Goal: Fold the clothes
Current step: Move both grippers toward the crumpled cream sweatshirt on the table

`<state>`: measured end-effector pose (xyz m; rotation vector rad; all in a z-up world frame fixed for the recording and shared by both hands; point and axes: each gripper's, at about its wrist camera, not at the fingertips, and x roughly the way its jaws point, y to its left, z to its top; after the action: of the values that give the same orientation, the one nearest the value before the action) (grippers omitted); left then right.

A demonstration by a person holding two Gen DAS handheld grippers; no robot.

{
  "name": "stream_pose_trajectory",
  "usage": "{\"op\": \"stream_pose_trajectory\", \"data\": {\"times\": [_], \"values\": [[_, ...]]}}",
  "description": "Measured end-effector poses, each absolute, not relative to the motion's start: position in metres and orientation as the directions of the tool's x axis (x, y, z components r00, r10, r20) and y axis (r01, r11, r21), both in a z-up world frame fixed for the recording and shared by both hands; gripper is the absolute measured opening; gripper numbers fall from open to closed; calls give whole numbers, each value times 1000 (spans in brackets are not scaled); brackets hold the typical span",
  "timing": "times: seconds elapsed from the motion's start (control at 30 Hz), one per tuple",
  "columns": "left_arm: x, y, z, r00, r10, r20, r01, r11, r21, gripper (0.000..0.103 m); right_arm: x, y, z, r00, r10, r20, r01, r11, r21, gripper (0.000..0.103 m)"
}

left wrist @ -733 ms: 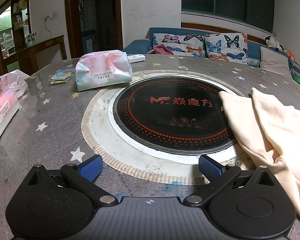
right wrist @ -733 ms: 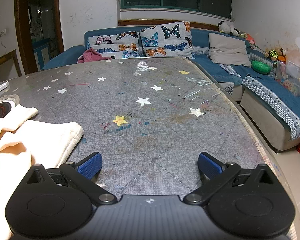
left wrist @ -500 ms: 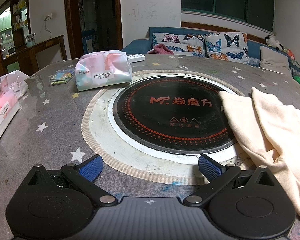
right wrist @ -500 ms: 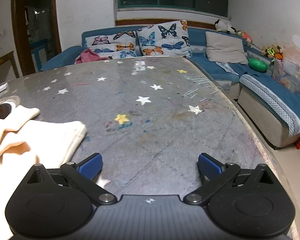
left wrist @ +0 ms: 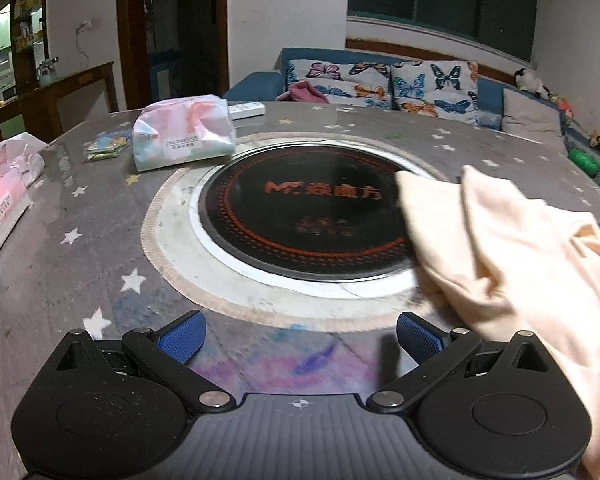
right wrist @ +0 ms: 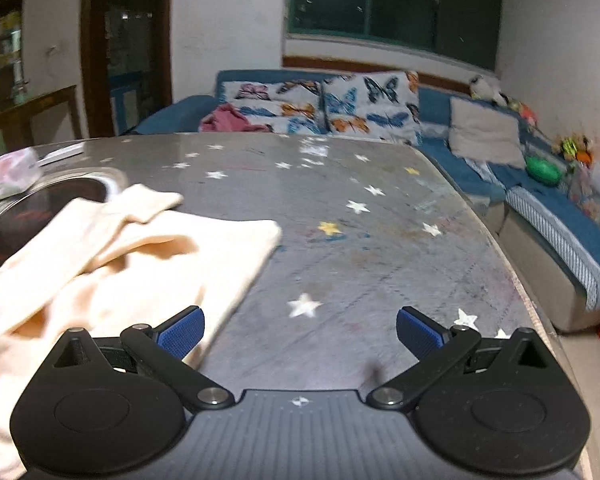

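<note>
A cream garment lies crumpled on the grey star-patterned table, its far edge draped over the black round cooktop. In the right wrist view the same cream garment spreads across the left side. My left gripper hovers open above the table's near part, left of the cloth, nothing between its blue pads. My right gripper is open too, with its left pad over the garment's near edge and the right one over bare table.
Two tissue packs, a small packet and a remote sit on the table's left and far side. The table's right edge drops toward a blue sofa with butterfly cushions.
Both grippers have lifted and pulled back, both views now blurred. The right one swung left, bringing far more of the garment into its view. Both stay open.
</note>
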<state>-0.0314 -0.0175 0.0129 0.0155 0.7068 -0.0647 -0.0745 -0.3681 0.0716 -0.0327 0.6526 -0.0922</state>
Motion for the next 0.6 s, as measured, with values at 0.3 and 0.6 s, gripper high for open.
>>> {"op": "stream_pose_trajectory", "data": {"times": [0.3, 0.6], "values": [[-60, -31, 26, 749, -95, -656, 88, 995, -44, 103, -124, -323, 82, 804, -52, -592, 12, 997, -71, 103], [-90, -52, 31, 735, -121, -667, 131, 991, -35, 103, -158, -298, 78, 794, -7, -608, -13, 999, -30, 103]]}}
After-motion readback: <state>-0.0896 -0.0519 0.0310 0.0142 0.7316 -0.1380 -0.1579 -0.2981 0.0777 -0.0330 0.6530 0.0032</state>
